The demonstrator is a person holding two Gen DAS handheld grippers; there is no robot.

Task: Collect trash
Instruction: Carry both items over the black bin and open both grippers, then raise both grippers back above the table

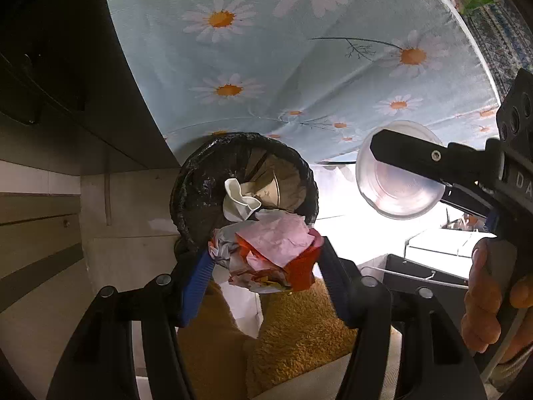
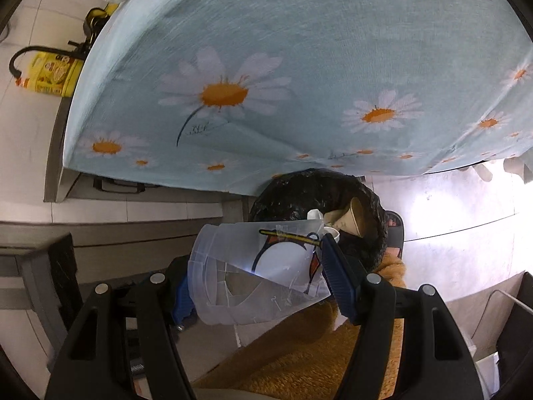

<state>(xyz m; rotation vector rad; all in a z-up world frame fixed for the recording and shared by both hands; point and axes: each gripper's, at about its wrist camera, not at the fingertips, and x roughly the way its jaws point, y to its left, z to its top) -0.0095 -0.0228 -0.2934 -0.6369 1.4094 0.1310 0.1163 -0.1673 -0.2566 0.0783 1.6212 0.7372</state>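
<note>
Both tongs grip trash; clear cup lies sideways, mouth pointing left.

Between my left fingers sits a crumpled paper wad, pink, white and orange-red, hanging just above the near rim of the trash bin. My right fingers hold a clear plastic cup with a printed picture, tipped on its side near that rim. The bin is lined with a black bag and already holds a brown paper cup and crushed white cup
</note>
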